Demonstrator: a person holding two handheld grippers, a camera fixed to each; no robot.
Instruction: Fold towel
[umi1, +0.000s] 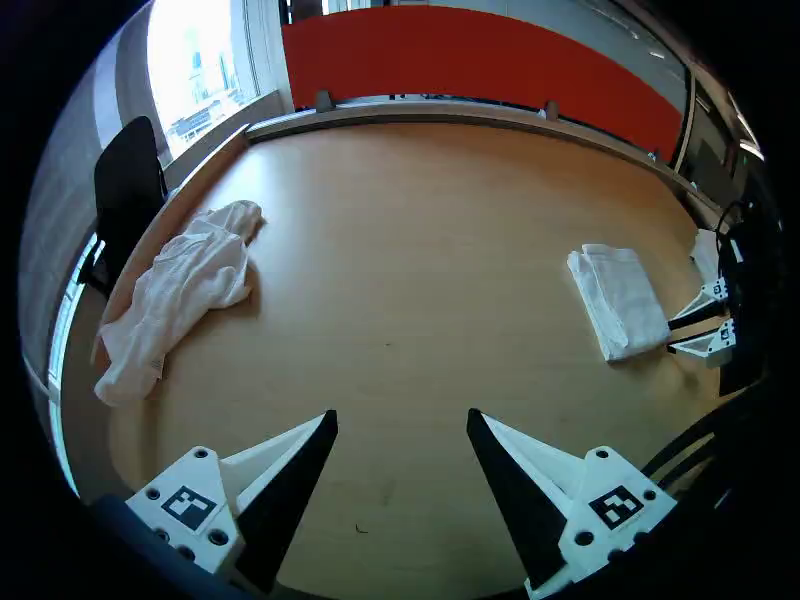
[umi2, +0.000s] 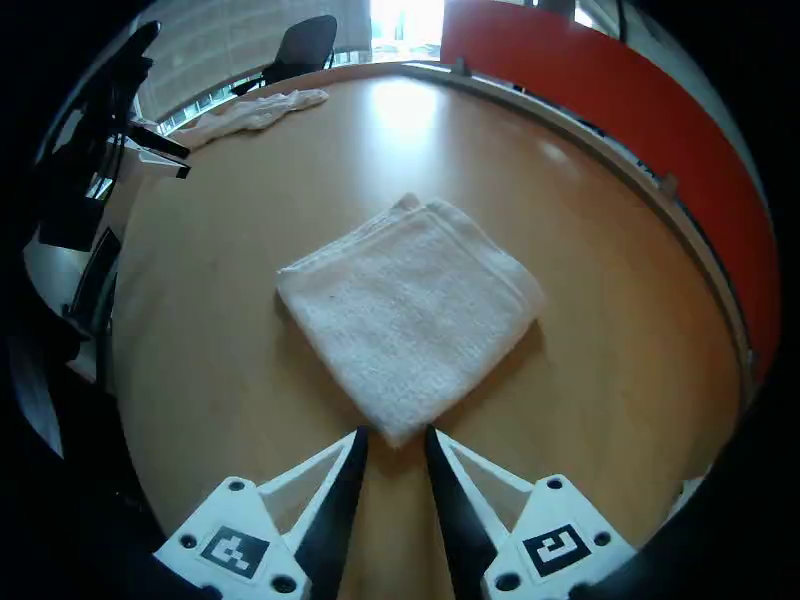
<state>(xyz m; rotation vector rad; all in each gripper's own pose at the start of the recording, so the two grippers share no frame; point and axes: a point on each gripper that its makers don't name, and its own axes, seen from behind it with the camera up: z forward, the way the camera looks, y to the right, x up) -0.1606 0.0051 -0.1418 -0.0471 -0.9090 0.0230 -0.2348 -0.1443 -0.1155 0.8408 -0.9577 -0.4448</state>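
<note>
The left gripper (umi1: 400, 425) hung over the near part of the wooden table (umi1: 420, 230), its two fingers spread wide apart with nothing between them. In the left gripper view, a crumpled towel (umi1: 180, 285) lay loose near the table's left edge, one end hanging over the rim. A black chair (umi1: 128, 190) stood just beyond it, beside a bright window (umi1: 195, 70). A red panel (umi1: 480, 60) ran along the far side of the table.

Well apart from that cloth, on the right, a folded towel (umi1: 618, 300) lay flat on the table, and the right gripper (umi1: 672, 334) met its near end.

In the right gripper view, the folded towel (umi2: 415, 305) lay as a neat square on the table (umi2: 610, 330), one corner pointing towards the camera. The right gripper (umi2: 396, 436) had its fingers drawn close together on either side of that corner. They seemed to touch the cloth, but I could not tell whether they pressed on it. The crumpled towel (umi2: 255, 110) lay far off by the chair (umi2: 305, 45), and the red panel (umi2: 620, 110) curved along the right.
</note>
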